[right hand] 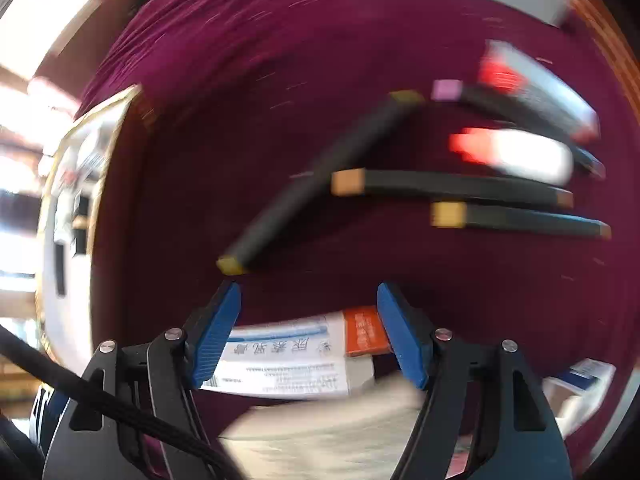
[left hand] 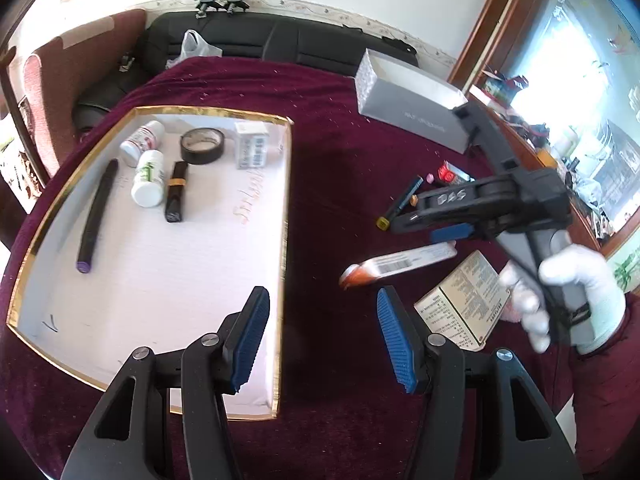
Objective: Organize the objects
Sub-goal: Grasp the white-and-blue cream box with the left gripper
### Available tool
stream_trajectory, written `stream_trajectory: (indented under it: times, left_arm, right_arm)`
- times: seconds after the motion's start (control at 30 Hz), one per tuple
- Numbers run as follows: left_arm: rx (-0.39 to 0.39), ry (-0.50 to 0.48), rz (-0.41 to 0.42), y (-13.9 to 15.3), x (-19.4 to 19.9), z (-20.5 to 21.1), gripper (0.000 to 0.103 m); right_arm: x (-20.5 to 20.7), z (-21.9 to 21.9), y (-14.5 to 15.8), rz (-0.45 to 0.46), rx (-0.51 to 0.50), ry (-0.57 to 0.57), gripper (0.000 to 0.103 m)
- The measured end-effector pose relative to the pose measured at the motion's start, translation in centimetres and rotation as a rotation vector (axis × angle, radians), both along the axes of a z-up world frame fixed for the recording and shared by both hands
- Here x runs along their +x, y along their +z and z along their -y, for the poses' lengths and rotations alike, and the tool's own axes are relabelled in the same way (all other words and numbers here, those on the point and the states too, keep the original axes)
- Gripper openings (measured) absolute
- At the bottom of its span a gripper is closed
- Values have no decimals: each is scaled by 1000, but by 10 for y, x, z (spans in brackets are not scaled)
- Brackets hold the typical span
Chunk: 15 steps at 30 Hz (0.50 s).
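Observation:
A white tray with a gold rim (left hand: 286, 216) lies on the maroon cloth and holds two white bottles (left hand: 149, 178), a black tape roll (left hand: 202, 145), a small white box (left hand: 251, 144), a purple-tipped marker (left hand: 98, 216) and a black tube (left hand: 177, 191). My left gripper (left hand: 322, 334) is open and empty above the tray's right edge. My right gripper (right hand: 308, 330) is open over an orange-and-white ointment box (right hand: 296, 356), which also shows in the left wrist view (left hand: 400, 262). Several black markers (right hand: 448, 186) lie ahead of it; the view is blurred.
A grey open box (left hand: 412, 100) sits at the back right of the table. A printed flat box (left hand: 464, 300) lies by the gloved right hand (left hand: 568, 292). A red-and-white tube (right hand: 516, 154) and a red-ended pack (right hand: 536, 84) lie beyond the markers. A black sofa stands behind.

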<state>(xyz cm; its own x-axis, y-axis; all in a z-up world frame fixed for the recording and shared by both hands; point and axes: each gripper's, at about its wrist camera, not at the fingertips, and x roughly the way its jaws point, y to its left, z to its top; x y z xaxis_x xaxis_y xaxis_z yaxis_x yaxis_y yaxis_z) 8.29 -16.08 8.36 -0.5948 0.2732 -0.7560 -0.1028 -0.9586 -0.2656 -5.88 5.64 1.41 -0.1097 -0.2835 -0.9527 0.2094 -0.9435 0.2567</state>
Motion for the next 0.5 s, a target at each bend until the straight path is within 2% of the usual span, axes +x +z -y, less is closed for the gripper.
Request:
stream_trajectory:
  times: [0.03, 0.1, 0.13, 0.2, 0.27, 0.33, 0.43, 0.5]
  left_arm:
    - [-3, 9, -5, 2, 0, 4, 50]
    - [-12, 16, -8, 2, -2, 8, 50]
    - [-17, 17, -8, 3, -2, 10, 50]
    - [-39, 8, -9, 3, -4, 11, 50]
    - [-68, -8, -14, 3, -7, 10, 50]
    - [-100, -40, -16, 4, -11, 3, 50]
    - [-186, -112, -18, 3, -23, -19, 50]
    - [-290, -167, -20, -4, -32, -42, 50]
  right_arm:
    - [3, 11, 1, -9, -20, 40, 73]
    - [17, 36, 5, 10, -147, 167, 73]
    - [24, 43, 8, 11, -179, 205, 72]
    - [38, 48, 21, -55, -165, 234, 72]
    - [53, 35, 39, -154, -138, 190, 72]
    - [71, 6, 56, -219, -171, 118, 72]
    - [95, -40, 67, -257, -233, 23, 73]
    - [110, -72, 70, -266, -273, -40, 74]
